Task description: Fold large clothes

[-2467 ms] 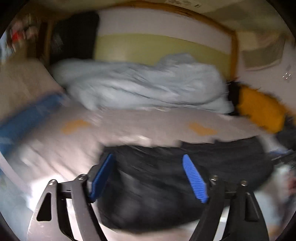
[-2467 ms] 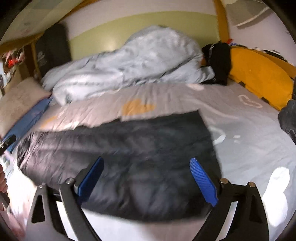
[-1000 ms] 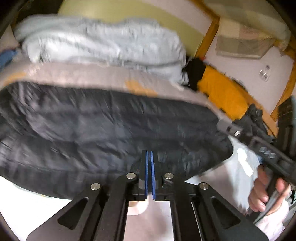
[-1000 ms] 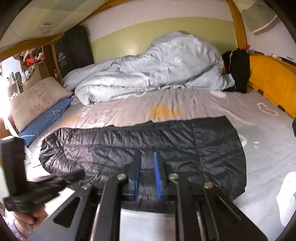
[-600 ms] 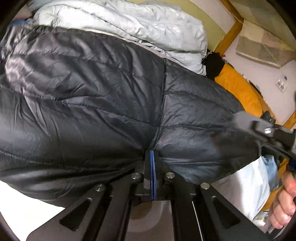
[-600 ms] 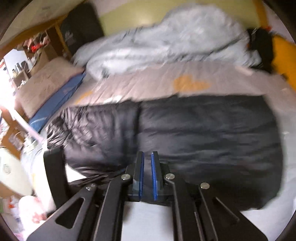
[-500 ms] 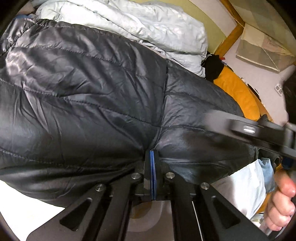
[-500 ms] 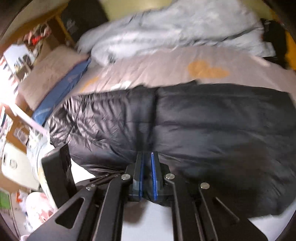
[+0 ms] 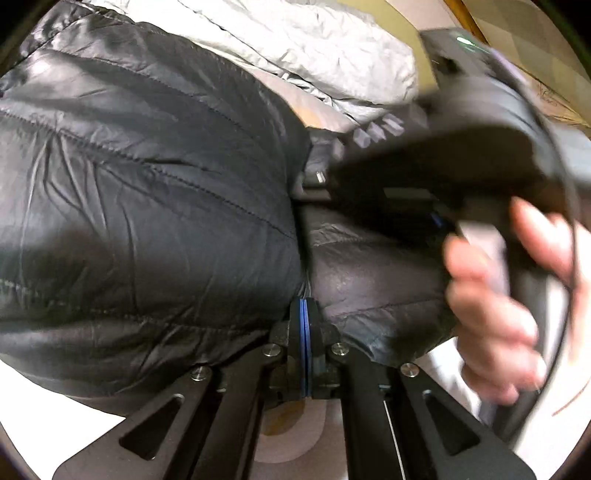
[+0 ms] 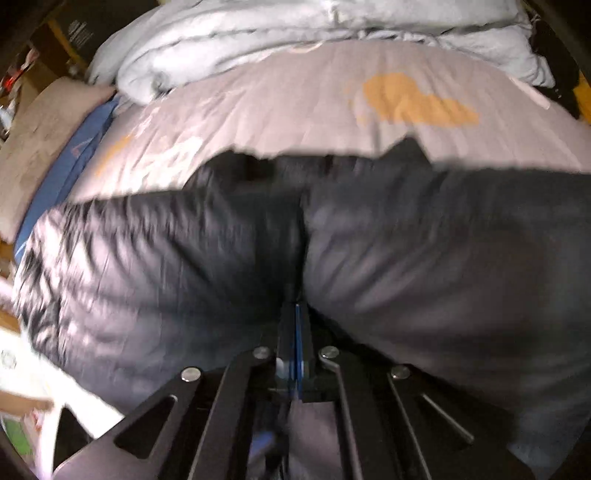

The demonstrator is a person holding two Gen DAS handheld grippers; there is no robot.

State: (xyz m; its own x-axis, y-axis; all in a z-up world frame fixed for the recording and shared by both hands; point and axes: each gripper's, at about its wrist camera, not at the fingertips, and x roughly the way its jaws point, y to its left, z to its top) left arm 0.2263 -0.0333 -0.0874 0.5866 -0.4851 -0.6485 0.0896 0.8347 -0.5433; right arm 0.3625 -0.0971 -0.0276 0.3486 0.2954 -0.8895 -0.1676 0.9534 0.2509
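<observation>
- Blue pads of the left claw [image 9: 304, 325] are pressed flat together, pinching the near edge of the black quilted jacket [image 9: 147, 192]; the fabric bulges up on both sides of the closed jaws.
- The right claw [image 10: 297, 332] is clamped the same way on the jacket's [image 10: 424, 266] edge, its blue pads meeting with cloth puckered just ahead of them.
- The jacket lies across the near part of the bed, on a grey sheet [image 10: 288, 107] printed with an orange patch [image 10: 413, 99].
- No readable writing shows; a dark box at the top left of the right view carries a blurred pale mark.
- Only the left view shows a bare hand [image 9: 502, 295] wrapped round a dark handle, blurred, over the jacket's right side.
- Only the right view shows the pillow [image 10: 40, 144] and blue cloth [image 10: 74, 155] at the left.
- A pale rumpled duvet [image 10: 295, 33] lies beyond the sheet, also visible in the left view [image 9: 314, 44].
</observation>
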